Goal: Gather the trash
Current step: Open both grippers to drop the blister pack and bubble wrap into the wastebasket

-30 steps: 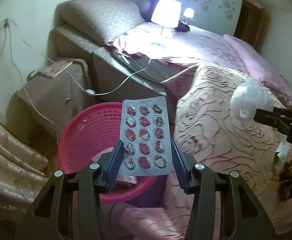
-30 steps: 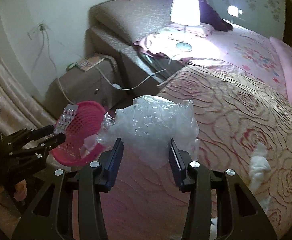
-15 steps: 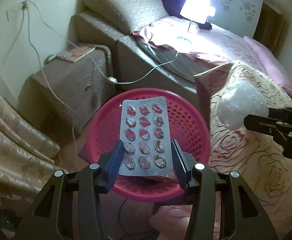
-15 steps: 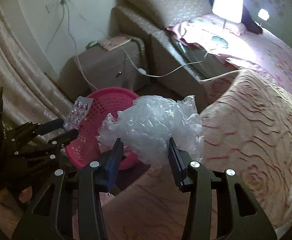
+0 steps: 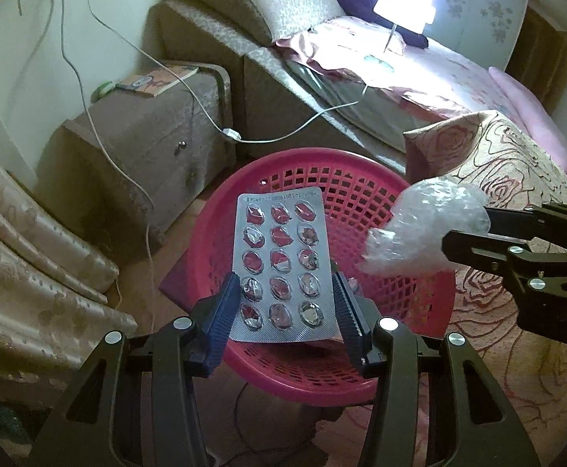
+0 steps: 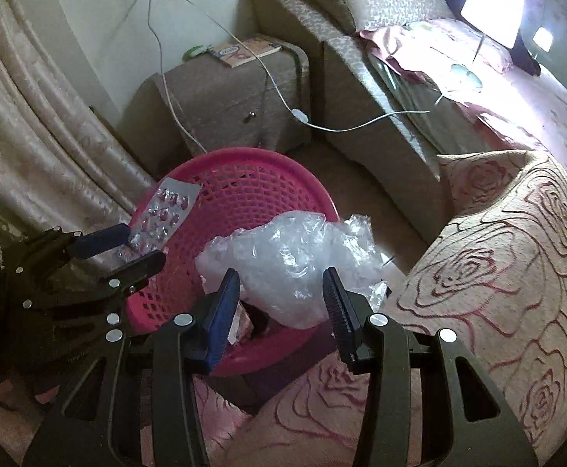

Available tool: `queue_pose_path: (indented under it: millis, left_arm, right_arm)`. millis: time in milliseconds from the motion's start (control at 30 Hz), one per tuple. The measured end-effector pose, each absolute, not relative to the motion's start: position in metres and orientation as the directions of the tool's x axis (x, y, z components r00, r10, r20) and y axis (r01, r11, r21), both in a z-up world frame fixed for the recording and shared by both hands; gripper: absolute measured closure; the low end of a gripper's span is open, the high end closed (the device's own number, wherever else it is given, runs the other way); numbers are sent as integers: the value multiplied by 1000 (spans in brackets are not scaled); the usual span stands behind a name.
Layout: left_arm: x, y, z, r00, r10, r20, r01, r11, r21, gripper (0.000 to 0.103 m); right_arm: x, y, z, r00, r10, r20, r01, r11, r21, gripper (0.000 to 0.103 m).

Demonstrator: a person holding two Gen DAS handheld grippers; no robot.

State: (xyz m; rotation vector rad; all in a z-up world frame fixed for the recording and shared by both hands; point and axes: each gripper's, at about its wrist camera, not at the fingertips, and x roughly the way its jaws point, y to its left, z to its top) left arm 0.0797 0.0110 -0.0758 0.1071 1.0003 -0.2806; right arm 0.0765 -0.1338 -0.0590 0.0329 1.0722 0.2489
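My left gripper (image 5: 283, 295) is shut on a used silver blister pack (image 5: 281, 260) and holds it upright over the pink mesh basket (image 5: 365, 194). It shows in the right wrist view too (image 6: 122, 249), with the blister pack (image 6: 165, 214) above the basket (image 6: 244, 186). My right gripper (image 6: 281, 292) is shut on a crumpled clear plastic wrap (image 6: 291, 249) and holds it over the basket's near rim. In the left wrist view the plastic wrap (image 5: 427, 229) hangs over the basket's right side, held by the right gripper (image 5: 466, 233).
The basket stands on the floor between a brown nightstand (image 5: 147, 128) with a booklet (image 5: 155, 79) and trailing white cables (image 5: 229, 132), and the bed with a rose-pattern cover (image 5: 509, 179). Curtains (image 5: 30, 257) hang at the left. A lit lamp (image 5: 404, 4) stands on the bed.
Both grippers have moved left and down from over the bed to above the basket, each carrying its item. The basket now lies right under both.
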Motion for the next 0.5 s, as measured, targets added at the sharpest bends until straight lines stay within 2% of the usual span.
queue_pose_path:
  millis: [67,133,233,300,367,500]
  left_arm:
    - [80,12,-77,505,-187,-842,282,958,-44,56]
    - [82,13,-79,498,-189,-847,282,958,-49,55]
    - [84,14,-83,486,-191,-853,278,959,-57,55]
    - [83,15,-84,482,-194,-854,277,959,-62,51]
    - [83,16,-84,484,-193,-853,273,960,-62,43]
    - [83,18,-79,492,-187,-850,261,963,-61,37]
  right_arm:
    - [77,-132,-60,454,220,-863,-186,971,150,46]
    - [77,-134,-61,457,223,-861,-184,971,154,40]
    - [75,-140,-62,459,222,-860,-162,973,165,39]
    - [74,-144,-62,463,226,-857,-151,973,175,38]
    - [73,-144,-61,464,236,-854,-157,971,183,38]
    - [74,-142,-59,457,272,-847,-175,961,214,37]
